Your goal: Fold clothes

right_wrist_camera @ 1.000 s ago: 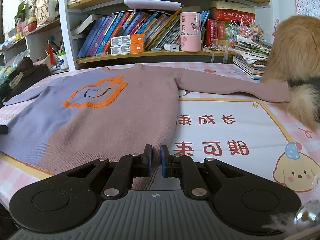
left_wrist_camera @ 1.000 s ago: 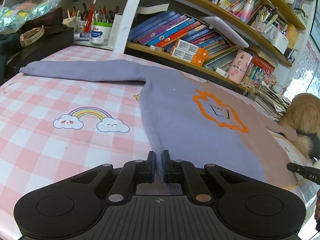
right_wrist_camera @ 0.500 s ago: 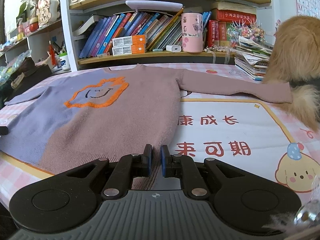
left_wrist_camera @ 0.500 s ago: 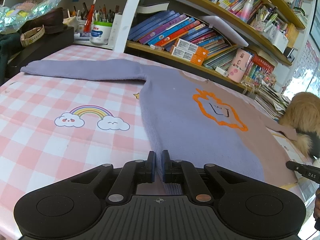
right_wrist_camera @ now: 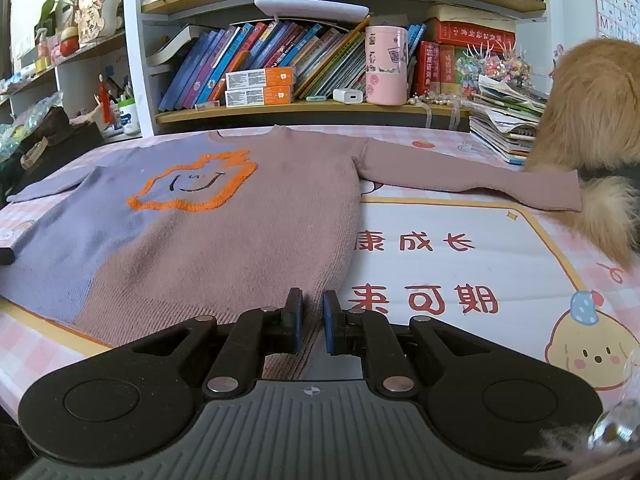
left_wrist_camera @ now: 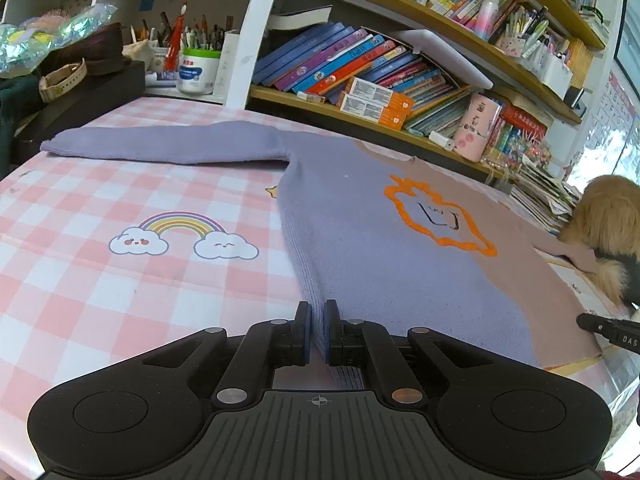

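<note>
A knit sweater (left_wrist_camera: 360, 240), half lilac and half dusty pink with an orange outline figure on the chest, lies flat on the table with both sleeves spread out. It also shows in the right wrist view (right_wrist_camera: 224, 232). My left gripper (left_wrist_camera: 316, 332) is shut on the sweater's lilac bottom corner. My right gripper (right_wrist_camera: 312, 320) is nearly closed on the sweater's pink bottom corner, with a slim gap between the pads. The right gripper's tip (left_wrist_camera: 608, 332) shows at the right edge of the left wrist view.
The table has a pink checked cloth (left_wrist_camera: 120, 280) with a rainbow print. A bookshelf (right_wrist_camera: 304, 108) full of books stands behind the table. A furry dog (right_wrist_camera: 592, 128) sits at the right, on the pink sleeve's cuff. A black box (left_wrist_camera: 80, 108) stands far left.
Both grippers have stayed closed on the sweater's bottom corners. The views have shifted very slightly; the sweater lies as before.
</note>
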The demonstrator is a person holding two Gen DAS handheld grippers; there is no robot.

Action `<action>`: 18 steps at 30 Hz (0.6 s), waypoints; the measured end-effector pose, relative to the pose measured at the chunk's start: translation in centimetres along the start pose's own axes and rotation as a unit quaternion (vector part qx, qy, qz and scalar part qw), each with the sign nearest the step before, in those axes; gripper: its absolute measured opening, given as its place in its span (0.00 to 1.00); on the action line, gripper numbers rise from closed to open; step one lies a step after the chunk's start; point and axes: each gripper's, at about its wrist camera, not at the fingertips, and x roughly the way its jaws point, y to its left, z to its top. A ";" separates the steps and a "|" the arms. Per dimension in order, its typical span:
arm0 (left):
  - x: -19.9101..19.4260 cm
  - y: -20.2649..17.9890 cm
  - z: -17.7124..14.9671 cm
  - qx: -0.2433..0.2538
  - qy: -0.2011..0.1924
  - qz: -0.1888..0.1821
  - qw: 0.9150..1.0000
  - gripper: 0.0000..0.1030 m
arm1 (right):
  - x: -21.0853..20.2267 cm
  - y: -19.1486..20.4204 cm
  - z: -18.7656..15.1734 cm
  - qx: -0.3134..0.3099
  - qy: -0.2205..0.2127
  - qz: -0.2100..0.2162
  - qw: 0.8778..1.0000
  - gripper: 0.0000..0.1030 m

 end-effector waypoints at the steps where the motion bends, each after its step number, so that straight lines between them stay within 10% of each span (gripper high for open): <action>1: 0.0 0.0 0.0 0.000 0.000 0.000 1.000 0.05 | 0.0 0.0 0.0 -0.001 0.000 0.000 1.000 0.10; 18: -0.2 -0.2 0.0 0.011 0.007 -0.002 1.000 0.05 | -0.1 0.1 -0.1 -0.005 0.000 -0.004 1.000 0.12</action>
